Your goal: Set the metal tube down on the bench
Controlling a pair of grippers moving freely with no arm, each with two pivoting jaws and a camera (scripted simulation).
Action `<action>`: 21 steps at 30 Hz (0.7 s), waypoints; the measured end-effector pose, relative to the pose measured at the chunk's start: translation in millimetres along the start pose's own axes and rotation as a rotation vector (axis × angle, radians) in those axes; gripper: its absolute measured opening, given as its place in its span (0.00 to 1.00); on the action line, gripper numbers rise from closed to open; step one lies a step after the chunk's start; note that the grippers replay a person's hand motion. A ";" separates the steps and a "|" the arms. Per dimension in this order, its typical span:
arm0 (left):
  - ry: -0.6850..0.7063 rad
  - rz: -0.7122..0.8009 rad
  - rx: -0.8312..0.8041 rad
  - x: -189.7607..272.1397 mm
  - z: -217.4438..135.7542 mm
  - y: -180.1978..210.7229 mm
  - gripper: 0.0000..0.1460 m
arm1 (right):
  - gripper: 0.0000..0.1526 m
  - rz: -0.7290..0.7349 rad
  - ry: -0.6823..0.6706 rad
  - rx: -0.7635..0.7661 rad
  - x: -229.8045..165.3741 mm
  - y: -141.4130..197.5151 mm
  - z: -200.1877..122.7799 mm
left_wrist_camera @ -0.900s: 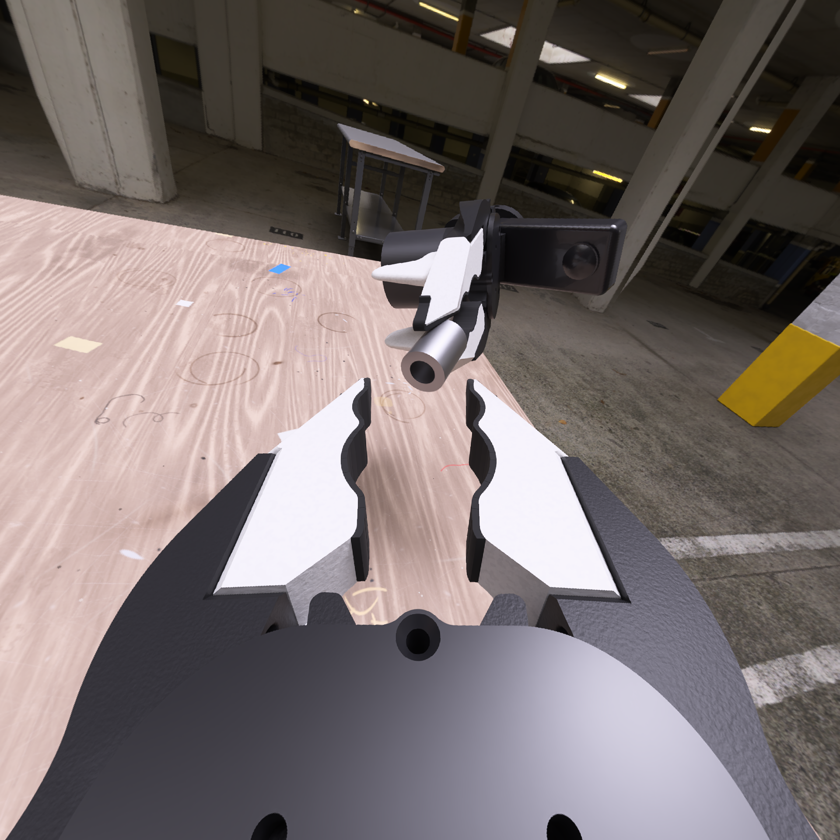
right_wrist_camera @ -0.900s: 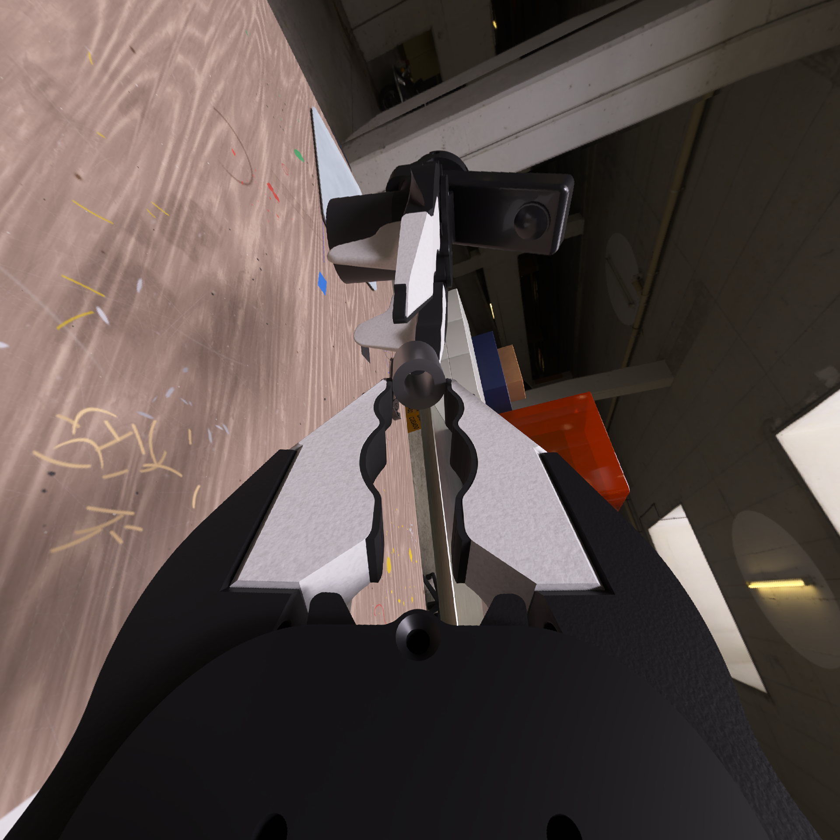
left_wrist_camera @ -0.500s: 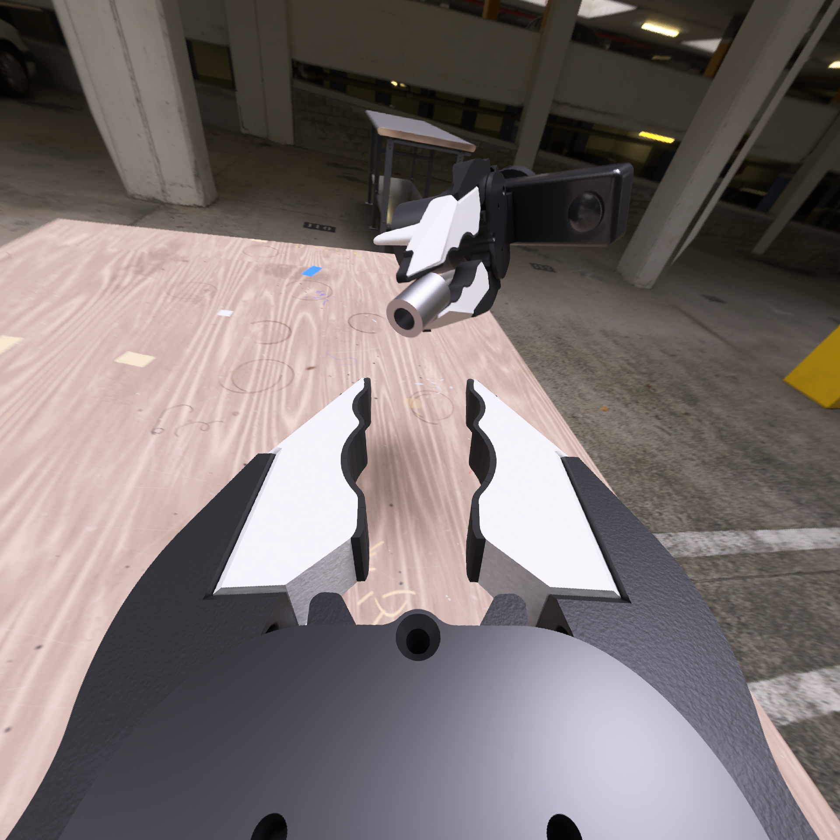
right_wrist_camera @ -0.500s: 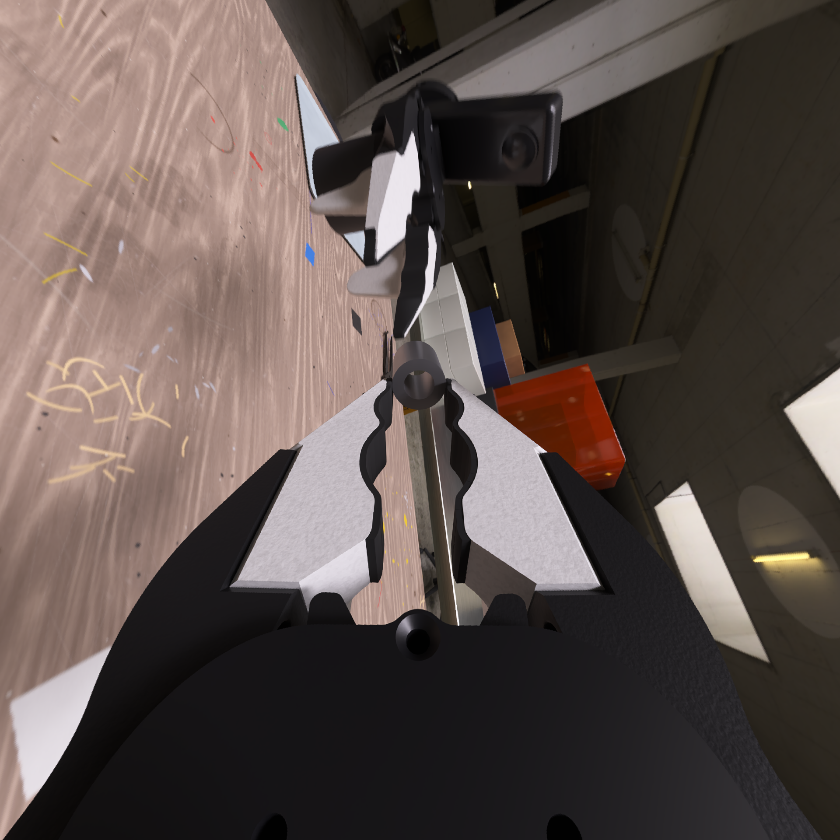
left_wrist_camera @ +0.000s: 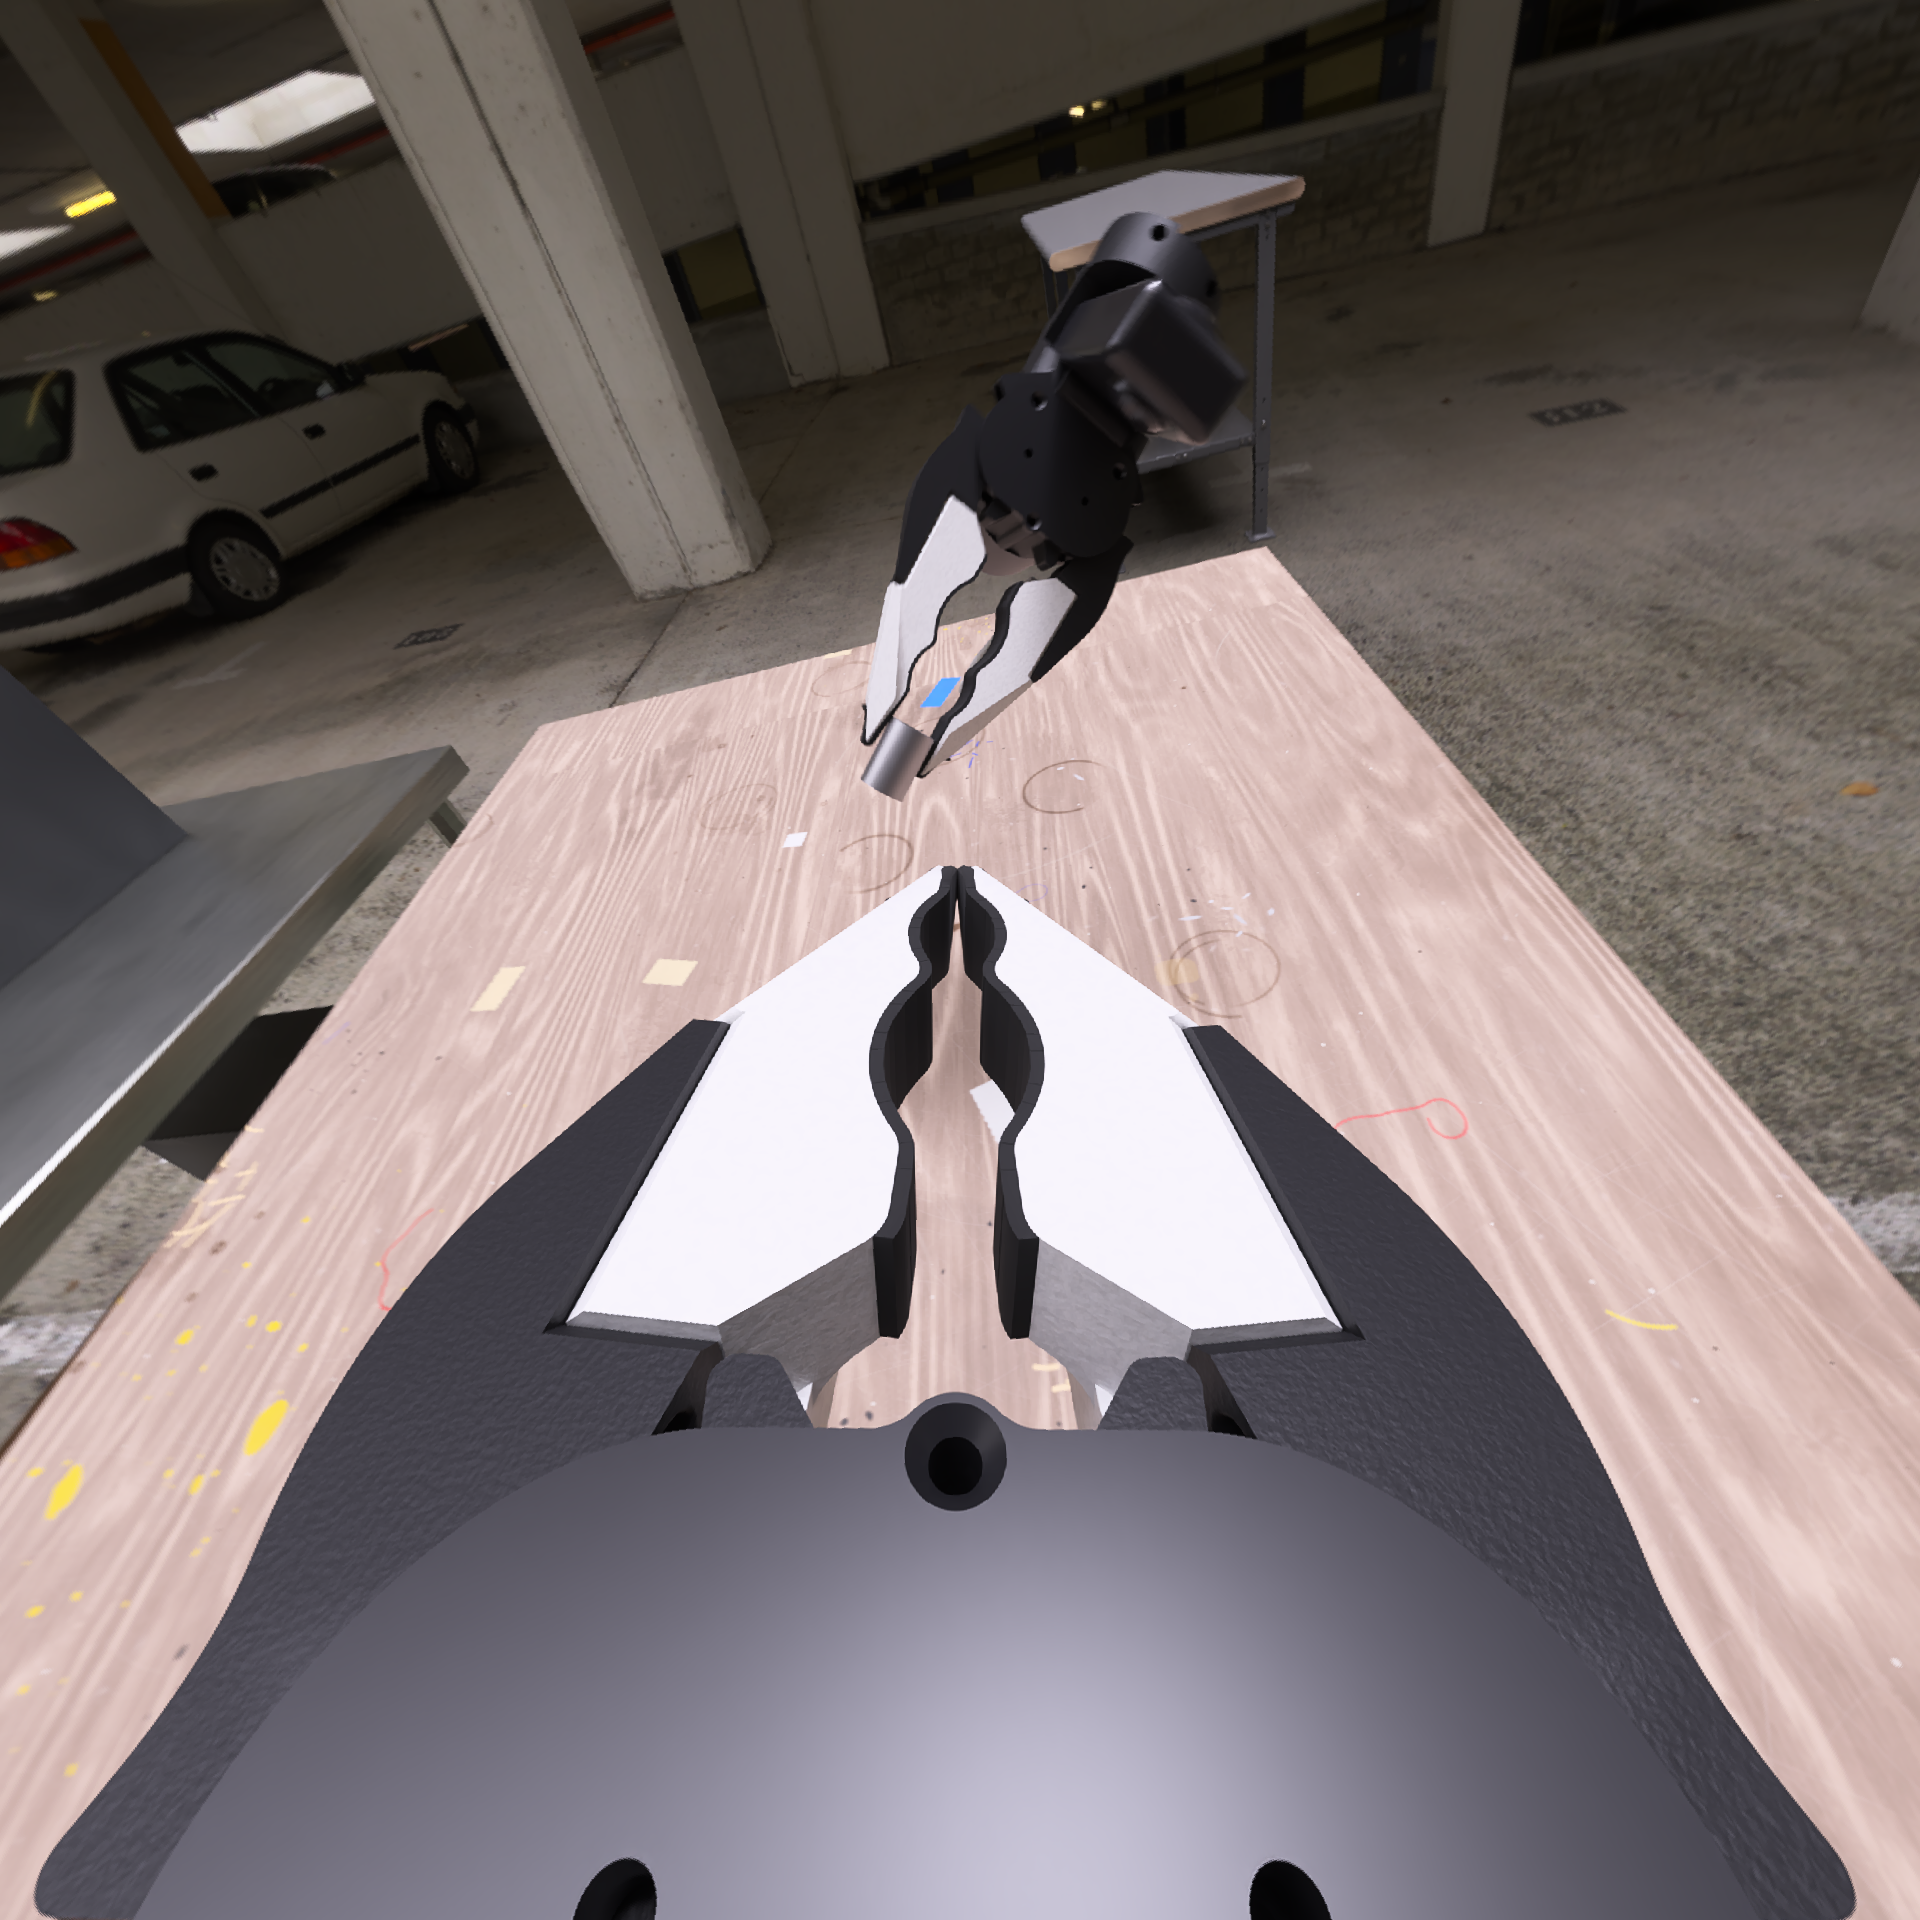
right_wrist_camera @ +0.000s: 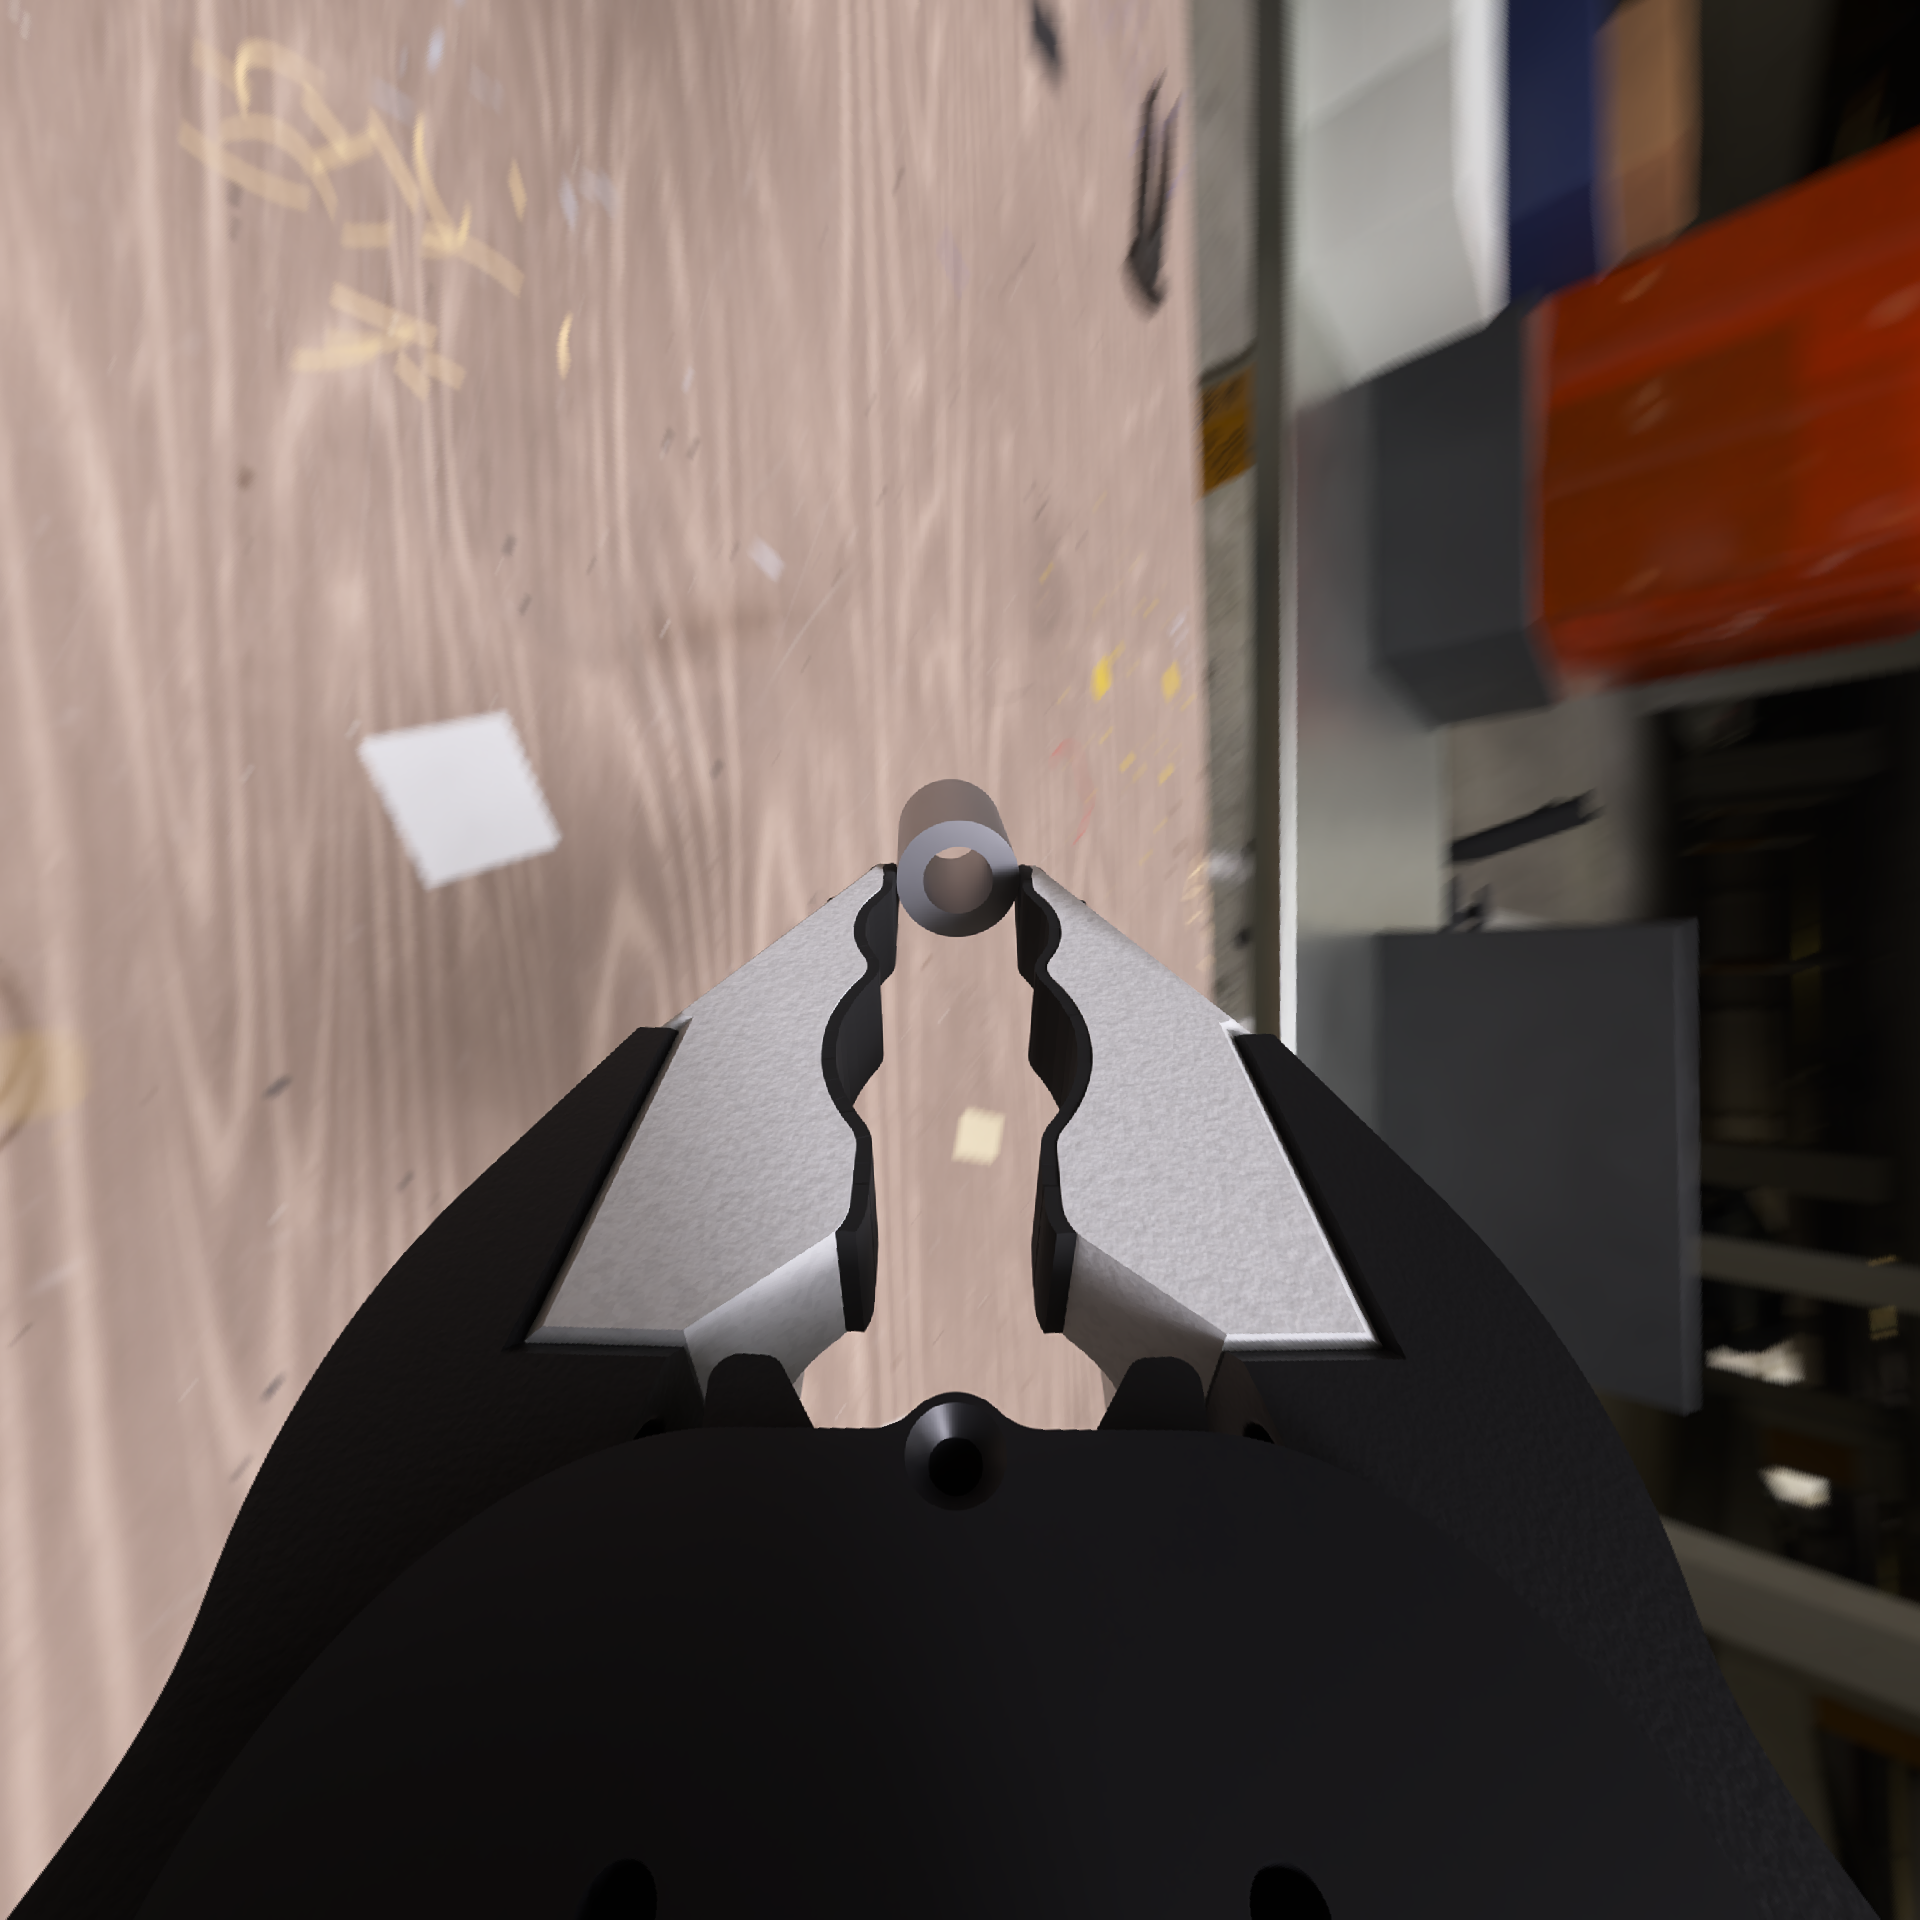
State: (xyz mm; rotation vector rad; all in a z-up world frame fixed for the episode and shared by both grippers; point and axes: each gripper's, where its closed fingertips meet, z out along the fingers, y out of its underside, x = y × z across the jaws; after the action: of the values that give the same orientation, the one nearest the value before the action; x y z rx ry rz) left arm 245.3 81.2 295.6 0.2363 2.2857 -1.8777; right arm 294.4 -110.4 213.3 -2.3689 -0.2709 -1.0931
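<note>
A short grey metal tube (right_wrist_camera: 956,878) is pinched between the tips of my right gripper (right_wrist_camera: 956,883), its open end facing the camera. In the left wrist view the right gripper (left_wrist_camera: 909,743) points down over the far part of the wooden bench (left_wrist_camera: 1403,935) and holds the tube (left_wrist_camera: 896,761) just above the surface. My left gripper (left_wrist_camera: 954,878) is shut and empty, low over the bench middle, well short of the tube.
A grey metal table (left_wrist_camera: 187,935) stands left of the bench, a small steel table (left_wrist_camera: 1174,208) beyond its far end. A white car (left_wrist_camera: 208,447) and concrete pillars (left_wrist_camera: 561,291) are behind. An orange crate (right_wrist_camera: 1714,468) and shelves lie past the bench edge.
My left gripper has shut and drawn back from the tube. My right gripper has swung down toward the bench with the tube still in its tips.
</note>
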 end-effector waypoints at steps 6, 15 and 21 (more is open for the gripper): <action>-0.028 0.098 -0.034 0.5 2.7 -13.2 0.00 | 0.14 0.196 -0.271 -0.180 -34.4 77.4 0.4; -0.052 0.085 -0.064 -8.9 1.7 -4.3 0.00 | 0.14 0.340 -0.574 -0.383 -92.1 147.2 41.8; -0.073 0.102 -0.101 -11.8 1.8 1.0 0.00 | 0.14 0.339 -0.608 -0.427 -104.5 160.5 57.4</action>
State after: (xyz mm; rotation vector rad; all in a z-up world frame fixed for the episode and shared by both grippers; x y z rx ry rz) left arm 257.0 79.5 297.1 0.2610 2.2672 -1.6883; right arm 324.5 -212.9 44.3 -2.9418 0.1789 -0.2683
